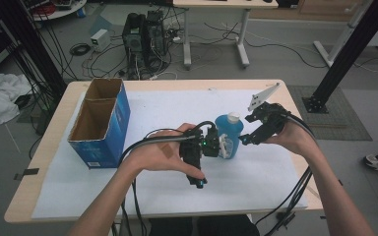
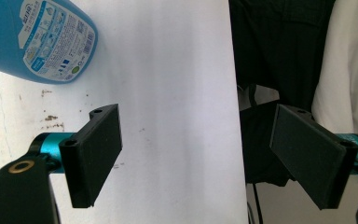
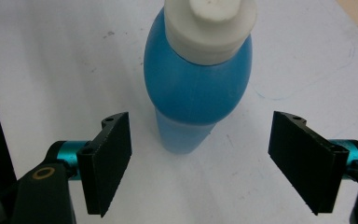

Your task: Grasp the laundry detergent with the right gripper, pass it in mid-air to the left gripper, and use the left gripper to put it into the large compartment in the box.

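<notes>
A blue bottle (image 1: 230,136) with a white cap (image 1: 233,117) stands upright near the middle of the white sheet (image 1: 167,105). My left gripper (image 1: 203,166) is held just left of it, open and empty, pointing down at the sheet. In the left gripper view the bottle's labelled side (image 2: 37,37) sits at the upper left, outside the open left gripper (image 2: 200,149). My right gripper (image 1: 250,130) hovers just right of the bottle. In the right gripper view the bottle (image 3: 198,79) and its cap (image 3: 209,28) lie ahead of the open right gripper (image 3: 205,156), between its wide-set jaws but untouched.
An open blue cardboard box (image 1: 119,123) with two compartments stands at the table's left. The sheet's near edge (image 2: 235,116) and the person's dark clothing show beyond it. Cables trail from both grippers over the front edge (image 1: 177,216).
</notes>
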Action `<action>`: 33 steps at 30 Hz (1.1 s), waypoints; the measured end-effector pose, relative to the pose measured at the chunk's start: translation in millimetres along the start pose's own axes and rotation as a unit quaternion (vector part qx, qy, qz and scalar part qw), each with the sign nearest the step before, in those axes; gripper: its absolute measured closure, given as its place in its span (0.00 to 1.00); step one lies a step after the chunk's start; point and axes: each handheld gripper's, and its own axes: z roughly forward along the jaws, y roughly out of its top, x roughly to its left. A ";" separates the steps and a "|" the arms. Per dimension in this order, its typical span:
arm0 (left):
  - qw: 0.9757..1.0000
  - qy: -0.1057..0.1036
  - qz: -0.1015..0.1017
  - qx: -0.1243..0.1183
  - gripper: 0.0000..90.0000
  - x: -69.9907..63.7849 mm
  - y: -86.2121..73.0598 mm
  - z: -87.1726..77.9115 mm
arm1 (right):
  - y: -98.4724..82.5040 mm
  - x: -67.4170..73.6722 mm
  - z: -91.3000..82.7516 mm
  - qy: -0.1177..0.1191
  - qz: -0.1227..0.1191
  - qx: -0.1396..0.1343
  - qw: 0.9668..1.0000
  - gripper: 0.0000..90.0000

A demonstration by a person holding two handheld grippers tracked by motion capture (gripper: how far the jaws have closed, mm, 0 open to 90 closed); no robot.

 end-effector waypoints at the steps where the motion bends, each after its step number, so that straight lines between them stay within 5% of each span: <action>1: 1.000 0.001 0.000 -0.004 0.19 -0.1 -0.3 0.6 | -1.2 0.9 1.8 -0.002 0.003 -0.004 1.000 0.23; 33: 1.000 -0.002 -0.001 -0.002 0.19 0.4 -5.3 2.3 | -20.4 10.1 49.8 -0.019 0.048 -0.087 0.995 0.23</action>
